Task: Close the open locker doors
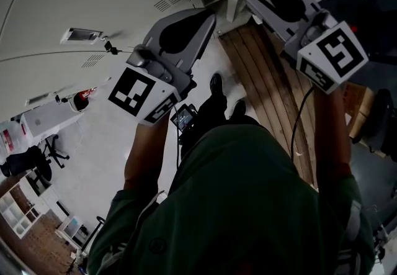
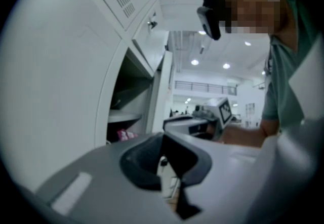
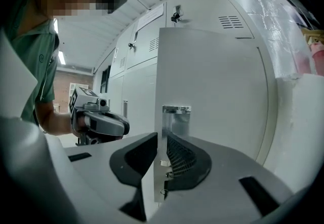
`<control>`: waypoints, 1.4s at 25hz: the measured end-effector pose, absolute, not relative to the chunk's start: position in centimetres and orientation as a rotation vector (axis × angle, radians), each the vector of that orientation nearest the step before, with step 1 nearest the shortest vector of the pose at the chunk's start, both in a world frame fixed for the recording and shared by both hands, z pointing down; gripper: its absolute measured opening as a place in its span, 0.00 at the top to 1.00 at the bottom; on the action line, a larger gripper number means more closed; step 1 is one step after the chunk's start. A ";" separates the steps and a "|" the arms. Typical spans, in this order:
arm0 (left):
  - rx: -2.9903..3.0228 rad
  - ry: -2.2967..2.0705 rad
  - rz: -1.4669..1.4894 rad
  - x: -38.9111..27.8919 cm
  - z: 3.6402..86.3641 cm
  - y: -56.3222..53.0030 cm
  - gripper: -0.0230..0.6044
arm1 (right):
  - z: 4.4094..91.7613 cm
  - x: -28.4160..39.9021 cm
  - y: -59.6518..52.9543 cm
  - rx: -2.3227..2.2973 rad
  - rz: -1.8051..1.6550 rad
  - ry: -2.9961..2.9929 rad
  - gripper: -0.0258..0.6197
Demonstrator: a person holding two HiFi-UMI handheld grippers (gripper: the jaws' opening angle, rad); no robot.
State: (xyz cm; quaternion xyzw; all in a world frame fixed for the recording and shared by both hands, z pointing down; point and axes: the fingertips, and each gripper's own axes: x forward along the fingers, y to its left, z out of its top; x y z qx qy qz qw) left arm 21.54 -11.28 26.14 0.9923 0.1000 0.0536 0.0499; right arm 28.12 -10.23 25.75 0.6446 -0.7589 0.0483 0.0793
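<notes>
Clamping the free edge of the open locker door (image 3: pixel 212 91) between its pads, the right gripper (image 3: pixel 161 139) holds it out from the grey locker bank (image 3: pixel 136 51). The left gripper (image 2: pixel 163 139) hangs closed and empty near an open compartment (image 2: pixel 126 101). Pale floor (image 1: pixel 105 143) and wooden planking (image 1: pixel 267 81) lie below, with ceiling lights (image 2: pixel 195 61) beyond.
</notes>
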 end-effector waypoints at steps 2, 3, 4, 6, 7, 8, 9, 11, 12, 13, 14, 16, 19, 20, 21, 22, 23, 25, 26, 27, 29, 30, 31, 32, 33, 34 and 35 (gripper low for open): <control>3.019 0.298 0.156 21.5 26.1 -11.8 0.96 | 25.9 28.5 -11.1 1.934 0.145 -2.262 0.87; 3.018 0.296 0.155 21.5 26.1 -12.0 0.96 | 26.0 28.7 -11.5 1.938 0.146 -2.256 0.87; 3.017 0.295 0.154 21.5 26.2 -12.2 0.96 | 26.1 28.9 -12.0 1.944 0.148 -2.249 0.87; 3.017 0.294 0.151 21.5 26.2 -12.6 0.96 | 26.3 29.4 -12.7 1.955 0.149 -2.240 0.87; 3.016 0.294 0.151 21.5 26.3 -12.8 0.96 | 26.3 29.6 -13.1 1.961 0.147 -2.238 0.87; 3.014 0.294 0.154 21.6 26.4 -12.9 0.96 | 26.4 29.8 -13.5 1.966 0.145 -2.236 0.87; 3.011 0.294 0.157 21.6 26.5 -13.0 0.96 | 26.4 29.9 -13.8 1.969 0.148 -2.232 0.87; 3.005 0.294 0.161 21.7 26.7 -13.3 0.96 | 26.4 30.1 -14.6 1.974 0.155 -2.228 0.87; 3.003 0.294 0.161 21.8 26.7 -13.5 0.96 | 26.4 30.2 -15.0 1.976 0.156 -2.227 0.87; 3.001 0.295 0.161 21.9 26.7 -13.8 0.96 | 26.3 30.3 -15.4 1.978 0.154 -2.228 0.87; 3.000 0.296 0.160 22.0 26.7 -14.0 0.96 | 26.2 30.4 -15.9 1.980 0.152 -2.229 0.87; 2.996 0.303 0.159 22.2 26.7 -14.4 0.96 | 26.1 30.6 -16.7 1.985 0.149 -2.227 0.87; 2.994 0.326 0.150 22.6 26.6 -14.2 0.96 | 25.9 31.0 -17.0 2.006 0.144 -2.212 0.87; 2.993 0.334 0.148 22.7 26.6 -14.0 0.96 | 25.8 31.2 -17.1 2.014 0.141 -2.206 0.87; 2.993 0.342 0.145 22.8 26.5 -13.9 0.96 | 25.7 31.3 -17.2 2.020 0.139 -2.202 0.87; 2.994 0.348 0.143 22.8 26.5 -13.9 0.96 | 25.7 31.4 -17.4 2.024 0.138 -2.199 0.87; 2.993 0.352 0.142 22.9 26.5 -13.9 0.96 | 25.7 31.4 -17.6 2.027 0.139 -2.197 0.87; 2.987 0.362 0.145 23.1 26.5 -14.0 0.96 | 25.7 31.5 -18.1 2.037 0.144 -2.190 0.87; 2.984 0.368 0.147 23.2 26.5 -14.1 0.96 | 25.6 31.7 -18.4 2.044 0.146 -2.184 0.87; 2.981 0.376 0.149 23.3 26.5 -14.1 0.96 | 25.6 31.8 -18.6 2.052 0.147 -2.177 0.87; 2.976 0.395 0.151 23.5 26.6 -14.1 0.96 | 25.5 32.0 -19.0 2.071 0.151 -2.161 0.87; 2.973 0.407 0.152 23.7 26.7 -14.1 0.96 | 25.5 32.1 -19.2 2.080 0.154 -2.153 0.87; 2.970 0.419 0.154 23.8 26.7 -14.0 0.96 | 25.5 32.2 -19.3 2.089 0.156 -2.144 0.87; 2.966 0.429 0.155 23.9 26.8 -14.0 0.96 | 25.5 32.3 -19.5 2.097 0.159 -2.136 0.87; 2.962 0.437 0.157 24.0 26.9 -14.0 0.96 | 25.5 32.4 -19.7 2.104 0.161 -2.127 0.87; 2.958 0.445 0.157 24.1 26.9 -14.0 0.96 | 25.5 32.4 -19.9 2.112 0.161 -2.117 0.87; 2.955 0.453 0.157 24.2 26.9 -14.0 0.96 | 25.5 32.4 -20.0 2.120 0.161 -2.106 0.87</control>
